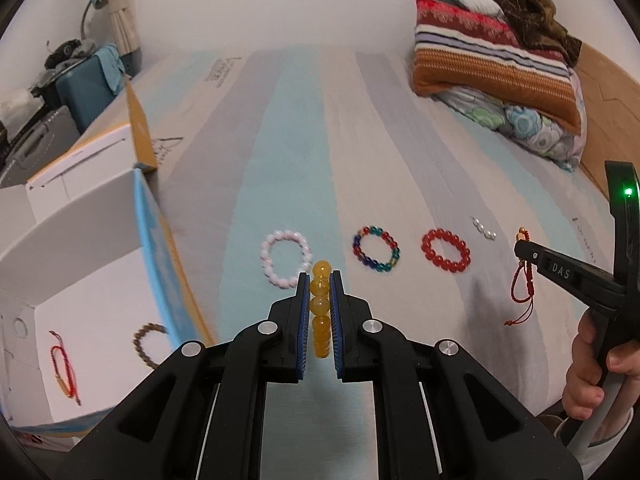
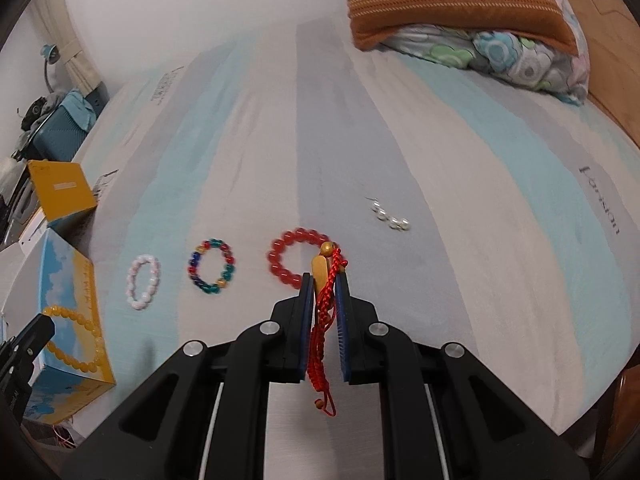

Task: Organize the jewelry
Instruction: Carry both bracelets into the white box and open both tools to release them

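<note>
Yellow bead bracelet (image 1: pixel 321 308): clamped edge-on in left claw (image 1: pixel 320 280), lifted above bed (image 1: pixel 400 128).
Red cord bracelet (image 2: pixel 326 320): pinched in right claw (image 2: pixel 325 280), tail hanging.
Pink bracelet (image 1: pixel 285 258), multicolour bracelet (image 1: pixel 376 249), red bead bracelet (image 1: pixel 445 250), pearl piece (image 1: pixel 484 229): in a row on bed.
Open box (image 1: pixel 80 280): at left, holding brown bracelet (image 1: pixel 148 340) and red cord (image 1: pixel 64 364).

Left gripper (image 1: pixel 320 280) fingers clamped on yellow bead bracelet (image 1: pixel 321 308); right gripper (image 2: pixel 324 282) fingers pinching red cord bracelet (image 2: pixel 322 328).
</note>
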Action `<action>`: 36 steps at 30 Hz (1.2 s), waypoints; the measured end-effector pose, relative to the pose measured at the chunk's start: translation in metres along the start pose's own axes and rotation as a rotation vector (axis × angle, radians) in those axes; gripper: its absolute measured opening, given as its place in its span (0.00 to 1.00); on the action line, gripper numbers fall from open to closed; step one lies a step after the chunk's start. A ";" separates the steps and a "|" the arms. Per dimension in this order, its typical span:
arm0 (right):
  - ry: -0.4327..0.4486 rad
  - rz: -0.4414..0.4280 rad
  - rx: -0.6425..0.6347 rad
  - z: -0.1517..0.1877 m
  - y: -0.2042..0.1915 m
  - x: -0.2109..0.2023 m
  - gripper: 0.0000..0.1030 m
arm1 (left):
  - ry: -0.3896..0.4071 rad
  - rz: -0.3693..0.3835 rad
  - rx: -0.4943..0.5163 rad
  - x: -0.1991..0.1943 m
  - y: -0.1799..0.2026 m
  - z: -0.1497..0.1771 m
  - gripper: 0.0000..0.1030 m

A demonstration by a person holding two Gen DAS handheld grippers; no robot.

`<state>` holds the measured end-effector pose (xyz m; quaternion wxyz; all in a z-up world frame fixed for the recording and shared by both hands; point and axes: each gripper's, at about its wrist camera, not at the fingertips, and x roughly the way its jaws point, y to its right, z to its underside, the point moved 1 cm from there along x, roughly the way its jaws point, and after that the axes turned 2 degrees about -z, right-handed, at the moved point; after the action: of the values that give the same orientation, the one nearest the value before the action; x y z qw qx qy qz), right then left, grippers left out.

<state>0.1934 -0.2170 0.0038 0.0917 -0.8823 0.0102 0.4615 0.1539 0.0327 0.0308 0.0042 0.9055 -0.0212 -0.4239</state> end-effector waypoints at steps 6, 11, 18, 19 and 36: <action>0.019 -0.014 -0.035 -0.005 -0.035 -0.013 0.10 | 0.024 -0.016 -0.031 -0.017 -0.028 -0.005 0.09; 0.033 -0.026 -0.070 -0.008 -0.069 -0.020 0.10 | 0.050 -0.036 -0.065 -0.034 -0.058 -0.007 0.09; 0.061 -0.043 -0.141 -0.009 -0.125 -0.030 0.10 | 0.070 -0.065 -0.103 -0.052 -0.095 -0.006 0.09; 0.062 -0.048 -0.148 -0.009 -0.132 -0.031 0.10 | 0.074 -0.070 -0.109 -0.054 -0.100 -0.006 0.09; 0.104 -0.217 -0.322 0.016 -0.278 -0.058 0.10 | 0.087 -0.174 -0.227 -0.089 -0.201 0.024 0.09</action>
<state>0.1761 0.0553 0.0843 -0.0022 -0.9041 -0.1544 0.3984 0.0857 0.2375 0.0790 0.0708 0.9151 0.1056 -0.3826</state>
